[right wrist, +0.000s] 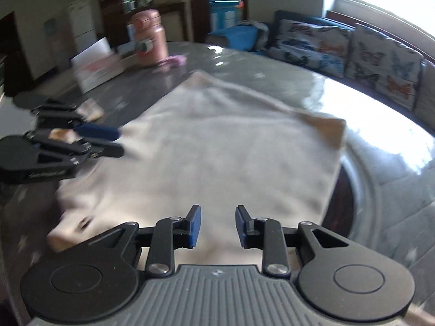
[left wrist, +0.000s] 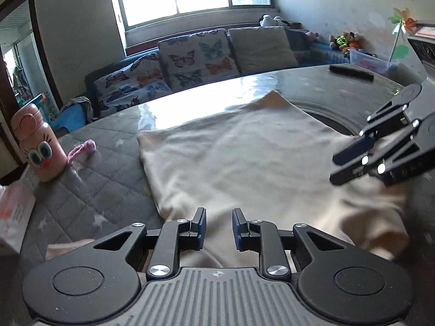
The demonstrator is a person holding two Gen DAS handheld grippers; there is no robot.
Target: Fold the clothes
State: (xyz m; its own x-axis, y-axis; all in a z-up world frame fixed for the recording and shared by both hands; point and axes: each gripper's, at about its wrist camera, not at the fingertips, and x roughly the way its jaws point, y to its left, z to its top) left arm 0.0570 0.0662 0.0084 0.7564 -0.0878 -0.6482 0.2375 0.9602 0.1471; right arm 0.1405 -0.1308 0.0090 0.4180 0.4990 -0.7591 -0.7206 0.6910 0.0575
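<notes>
I am guiding two handheld grippers over a cream garment [left wrist: 231,157] that lies folded into a rough rectangle on a round counter [left wrist: 89,190] covered by a grey quilted cloth. Seen from the left wrist, my left gripper [left wrist: 218,226] sits at the 6 o'clock edge of the garment, jaws a little apart, blue pads clear of the fabric, holding nothing. My right gripper [left wrist: 335,169] comes in from 3 o'clock, its jaws also slightly apart and empty, fingertips just above the garment's right side. From the right wrist, the right gripper [right wrist: 218,226] likewise shows a small gap with only cloth beneath it.

The near end of the garment, toward 5 o'clock, looks bunched and loose. To do the next fold well, I judge I should pinch the two near corners, one per gripper, lift them evenly and carry them toward 12 o'clock so the edges meet squarely, then smooth outward.

A pink bottle with a cartoon face [left wrist: 38,146] stands at 9 o'clock, well apart from the garment. A sofa with butterfly cushions [left wrist: 195,59] lies beyond the counter.
</notes>
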